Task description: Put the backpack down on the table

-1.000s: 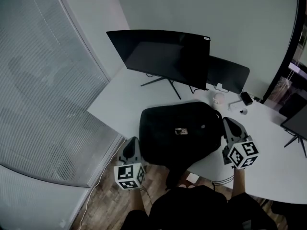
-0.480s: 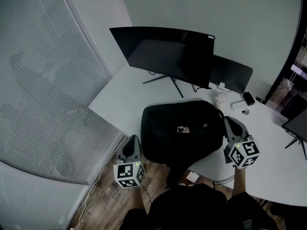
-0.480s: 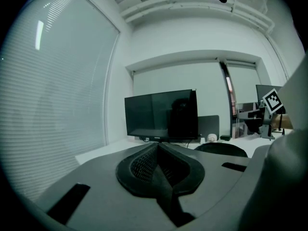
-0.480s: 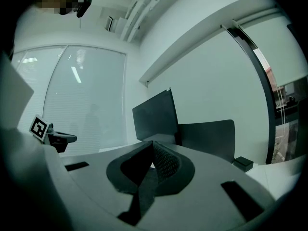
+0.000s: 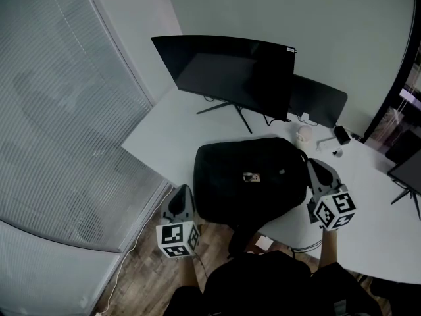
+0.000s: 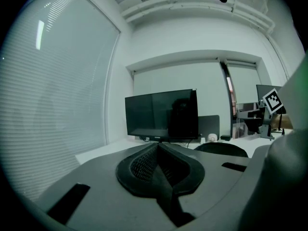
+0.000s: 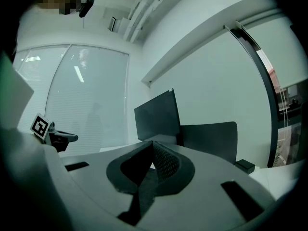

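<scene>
The black backpack [image 5: 248,180] lies flat on the white table [image 5: 164,140], near its front edge, and shows as a dark hump [image 6: 221,149] in the left gripper view. My left gripper [image 5: 180,191] hovers off the table's edge, left of the backpack and apart from it. Its jaws [image 6: 158,146] are shut with nothing between them. My right gripper [image 5: 310,164] sits just beside the backpack's right side, over the table. It is also shut and empty [image 7: 153,144]. Neither gripper holds the backpack.
A large dark monitor [image 5: 227,74] stands behind the backpack, with a second one [image 5: 319,101] to its right. A small white object [image 5: 301,135] and a black device [image 5: 339,134] lie at the back right. Blinds [image 5: 59,124] fill the left; wooden floor [image 5: 151,275] lies below.
</scene>
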Tool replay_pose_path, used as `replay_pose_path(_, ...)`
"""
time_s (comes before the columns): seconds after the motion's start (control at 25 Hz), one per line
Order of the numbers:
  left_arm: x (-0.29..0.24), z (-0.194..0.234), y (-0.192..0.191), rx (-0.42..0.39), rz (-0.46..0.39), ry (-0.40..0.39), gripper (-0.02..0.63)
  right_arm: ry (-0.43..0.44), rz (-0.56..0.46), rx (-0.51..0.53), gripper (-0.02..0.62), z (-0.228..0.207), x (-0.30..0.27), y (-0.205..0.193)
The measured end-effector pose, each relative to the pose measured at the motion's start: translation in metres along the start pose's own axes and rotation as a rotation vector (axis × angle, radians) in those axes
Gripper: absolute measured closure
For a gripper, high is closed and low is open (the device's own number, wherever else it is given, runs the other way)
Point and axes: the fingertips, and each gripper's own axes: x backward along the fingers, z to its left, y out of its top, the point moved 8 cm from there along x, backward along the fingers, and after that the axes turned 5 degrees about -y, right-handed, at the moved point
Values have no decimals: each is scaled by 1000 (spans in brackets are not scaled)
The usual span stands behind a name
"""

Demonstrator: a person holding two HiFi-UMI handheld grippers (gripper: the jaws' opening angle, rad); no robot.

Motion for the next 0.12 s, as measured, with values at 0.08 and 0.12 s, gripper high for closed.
replay_pose_path(0.08,0,-2,0,0,0,0,591,1,-1,2,583,-2,1,-1)
replay_pose_path(0.12,-1,-2,0,0,0,-1,592,3,-1,3,583,-2,1,-1)
